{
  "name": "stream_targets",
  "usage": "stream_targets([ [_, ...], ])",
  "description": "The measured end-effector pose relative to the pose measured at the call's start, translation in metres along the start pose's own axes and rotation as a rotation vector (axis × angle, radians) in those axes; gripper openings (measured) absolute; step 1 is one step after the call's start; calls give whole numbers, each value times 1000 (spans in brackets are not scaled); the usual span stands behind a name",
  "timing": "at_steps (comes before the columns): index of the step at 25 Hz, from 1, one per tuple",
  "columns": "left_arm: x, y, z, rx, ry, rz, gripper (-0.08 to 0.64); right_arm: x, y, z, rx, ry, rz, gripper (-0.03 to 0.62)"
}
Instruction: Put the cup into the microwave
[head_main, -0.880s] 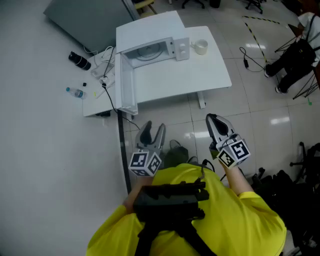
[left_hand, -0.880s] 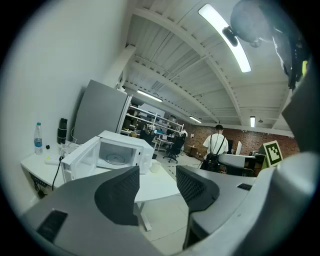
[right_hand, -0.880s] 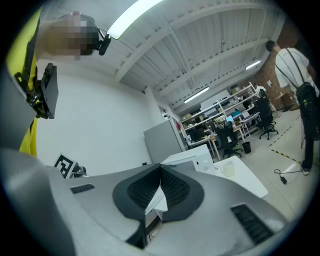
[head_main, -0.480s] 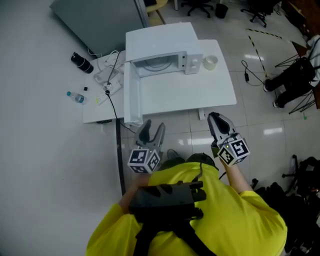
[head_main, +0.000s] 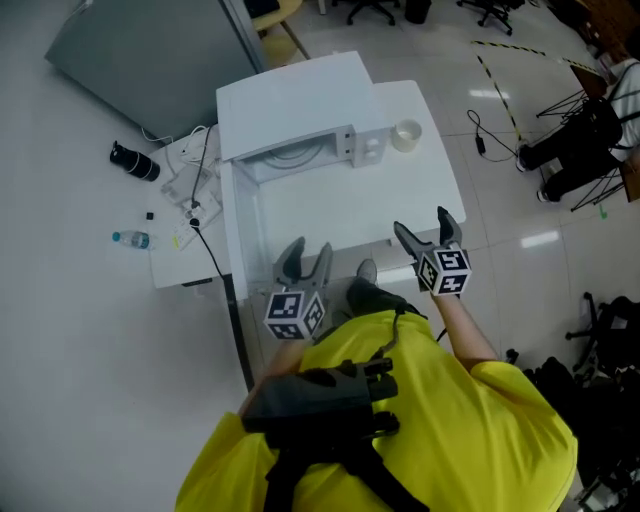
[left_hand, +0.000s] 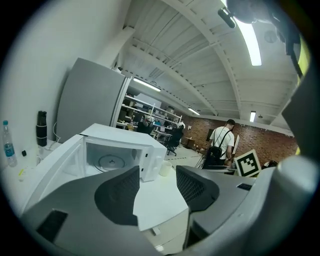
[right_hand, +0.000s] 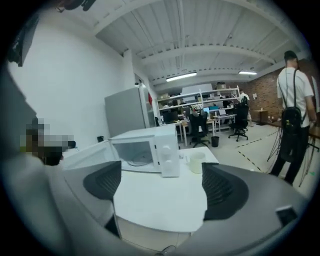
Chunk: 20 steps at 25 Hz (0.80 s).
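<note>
1. The cup (head_main: 406, 134) is white and stands upright on the white table (head_main: 425, 195). It is just beside the right end of the microwave (head_main: 295, 95), next to the knobs. It is outside the oven and neither gripper touches it.
2. The microwave sits at the back of the table. Its door (head_main: 237, 225) is swung fully open to the left and reaches toward the table's near edge. The round glass plate (head_main: 293, 155) shows inside.
3. The right gripper (head_main: 422, 224) hangs over the near edge of the table, roughly in line with the cup but well apart from it. Its jaws stand wide apart and hold nothing; its own view shows only the tabletop and the cup far off between them.
4. The left gripper (head_main: 308, 252) is at the near edge, just right of the open door. Its jaws are also apart and hold nothing.
5. A lower side table (head_main: 170, 255) stands left of the microwave. It carries cables, a black bottle (head_main: 133, 160) lying on its side and a small water bottle (head_main: 130, 238). A grey cabinet (head_main: 140, 50) stands behind it.
6. In the right gripper view, a person (right_hand: 295, 100) in a white shirt with a black backpack stands at the right, well apart from the table.
</note>
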<state>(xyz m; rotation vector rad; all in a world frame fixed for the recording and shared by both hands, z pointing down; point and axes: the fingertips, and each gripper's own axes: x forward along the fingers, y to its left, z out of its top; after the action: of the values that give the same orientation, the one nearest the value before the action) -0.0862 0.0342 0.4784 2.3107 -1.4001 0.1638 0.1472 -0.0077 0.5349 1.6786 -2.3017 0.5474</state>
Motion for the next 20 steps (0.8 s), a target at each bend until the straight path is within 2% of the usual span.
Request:
stream_targets([
  [1,14,4,1,4,10,3,221,21,-14,-8,0,29,-12,523],
  [2,26,8,2,8,20,7,221,42,-28,-20,-2,64,-22,617],
  [6,70,13,8,39,19,-1,221,132,-100,-61,-39,155,-93,618],
  [9,98,17,18,71,-12,7,221,203,-152,-67,-80,150,-155,617],
  [11,111,16,24,65,-30,-3,221,238,-177,-69,-117,127,-198,571],
  [15,131,8,31,55,-16,-39,221,289,-202,-78,-101,107,-221,564],
  [20,144,20,27,77,26,-26,207,332,-210,-73,-78,62,-212,563],
])
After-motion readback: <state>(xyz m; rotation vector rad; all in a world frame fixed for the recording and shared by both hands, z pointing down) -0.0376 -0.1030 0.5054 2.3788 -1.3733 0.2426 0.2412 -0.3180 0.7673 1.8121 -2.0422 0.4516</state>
